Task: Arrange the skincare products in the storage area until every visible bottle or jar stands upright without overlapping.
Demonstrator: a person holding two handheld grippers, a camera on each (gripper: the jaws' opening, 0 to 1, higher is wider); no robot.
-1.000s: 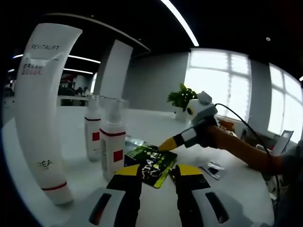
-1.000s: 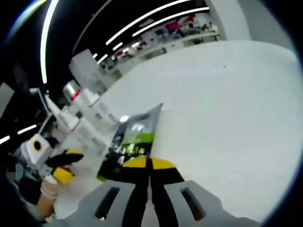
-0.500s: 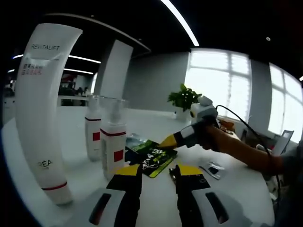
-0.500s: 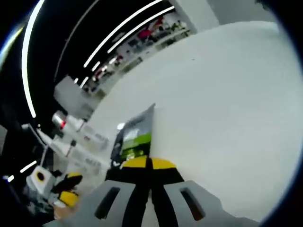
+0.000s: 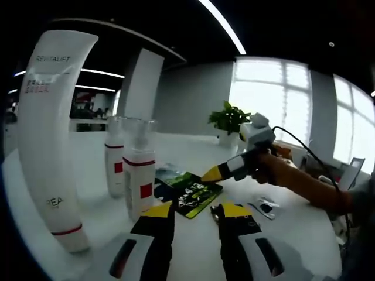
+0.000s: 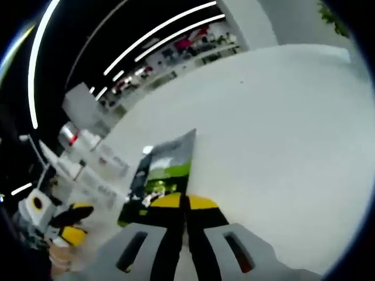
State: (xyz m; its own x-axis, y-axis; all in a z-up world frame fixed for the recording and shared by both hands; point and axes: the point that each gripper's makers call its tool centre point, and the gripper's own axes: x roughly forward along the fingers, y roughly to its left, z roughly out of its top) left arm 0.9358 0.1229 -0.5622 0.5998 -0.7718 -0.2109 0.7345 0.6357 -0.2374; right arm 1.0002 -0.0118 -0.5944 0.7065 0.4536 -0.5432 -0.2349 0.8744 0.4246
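One sachet [image 6: 166, 175] pinched in right claw [image 6: 185, 202].

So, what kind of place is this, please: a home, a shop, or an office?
Most likely an open-plan office. A broad white table stands under long ceiling light strips, with large windows and a potted plant behind. The right gripper view shows distant shelves or desks.

Your left gripper view sits low over the white table [image 5: 88, 146], facing the windows. Your right gripper view looks down steeply, close above the tabletop. Both views share the green sachet [image 5: 188, 194] [image 6: 163, 175] and the bottles [image 5: 138, 170] [image 6: 96, 161].
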